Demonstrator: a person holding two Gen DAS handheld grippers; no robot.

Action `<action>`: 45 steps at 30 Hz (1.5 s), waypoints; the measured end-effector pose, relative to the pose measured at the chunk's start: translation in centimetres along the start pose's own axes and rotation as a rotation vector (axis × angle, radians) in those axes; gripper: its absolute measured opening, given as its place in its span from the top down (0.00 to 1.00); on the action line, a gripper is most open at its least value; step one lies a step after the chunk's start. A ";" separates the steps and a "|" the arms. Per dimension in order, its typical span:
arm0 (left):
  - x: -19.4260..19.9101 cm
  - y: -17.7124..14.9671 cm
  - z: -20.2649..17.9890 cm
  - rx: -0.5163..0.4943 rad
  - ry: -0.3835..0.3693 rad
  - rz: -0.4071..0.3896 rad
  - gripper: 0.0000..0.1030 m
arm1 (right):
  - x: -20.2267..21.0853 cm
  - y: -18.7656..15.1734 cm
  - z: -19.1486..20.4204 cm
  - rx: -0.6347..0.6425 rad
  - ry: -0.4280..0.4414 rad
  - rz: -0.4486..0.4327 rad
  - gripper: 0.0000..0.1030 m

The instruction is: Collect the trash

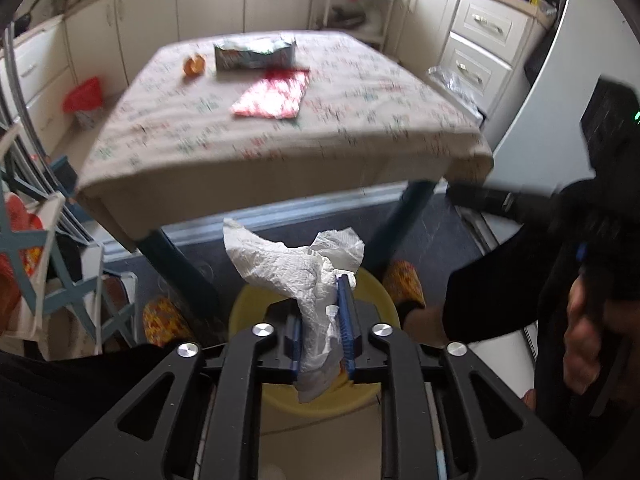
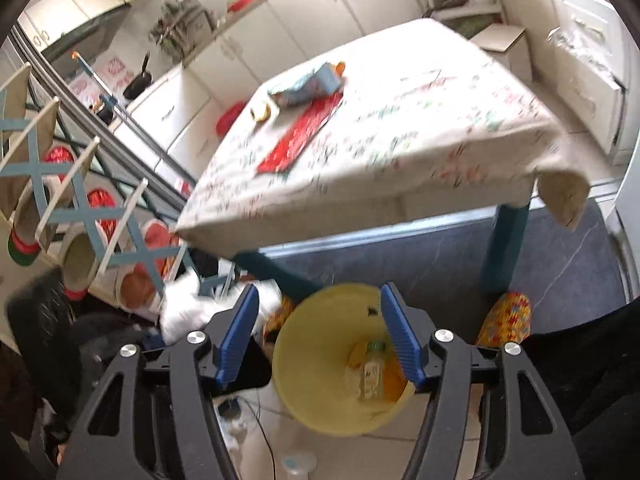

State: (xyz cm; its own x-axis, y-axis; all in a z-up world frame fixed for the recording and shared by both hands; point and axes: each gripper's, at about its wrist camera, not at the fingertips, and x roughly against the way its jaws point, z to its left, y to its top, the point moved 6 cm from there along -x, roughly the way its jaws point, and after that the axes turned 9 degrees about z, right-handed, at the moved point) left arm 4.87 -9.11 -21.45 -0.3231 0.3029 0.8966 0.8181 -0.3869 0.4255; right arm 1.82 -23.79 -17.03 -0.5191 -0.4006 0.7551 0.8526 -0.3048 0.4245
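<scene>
I have the tissue (image 1: pixel 298 276) pinched in my left gripper (image 1: pixel 322 328) over the yellow bin (image 1: pixel 320 402); right gripper (image 2: pixel 320 336) gapes empty. Next: release, then fetch wrappers (image 1: pixel 272 98) from the table's (image 1: pixel 360 128) far edge.

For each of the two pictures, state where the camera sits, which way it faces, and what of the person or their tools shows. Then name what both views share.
Left wrist: on the left gripper, facing down-forward at the crumpled paper towel between its pads; a hand shows right.
Right wrist: on the right gripper, jaws apart, facing the yellow bin.
Shared: bin, table, red packet.
</scene>
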 end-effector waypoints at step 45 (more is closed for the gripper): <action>5.2 1.9 4.2 0.208 0.256 -0.282 0.08 | 3.2 1.3 0.5 0.025 -0.060 -0.178 0.26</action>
State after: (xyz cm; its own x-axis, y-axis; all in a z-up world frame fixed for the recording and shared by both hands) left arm 6.78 -4.60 -16.44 -0.6338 0.1359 0.7615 0.7509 -0.1280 0.6479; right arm 1.26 -25.02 -13.83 -0.6584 -0.2898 0.6946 0.7489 -0.3443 0.5662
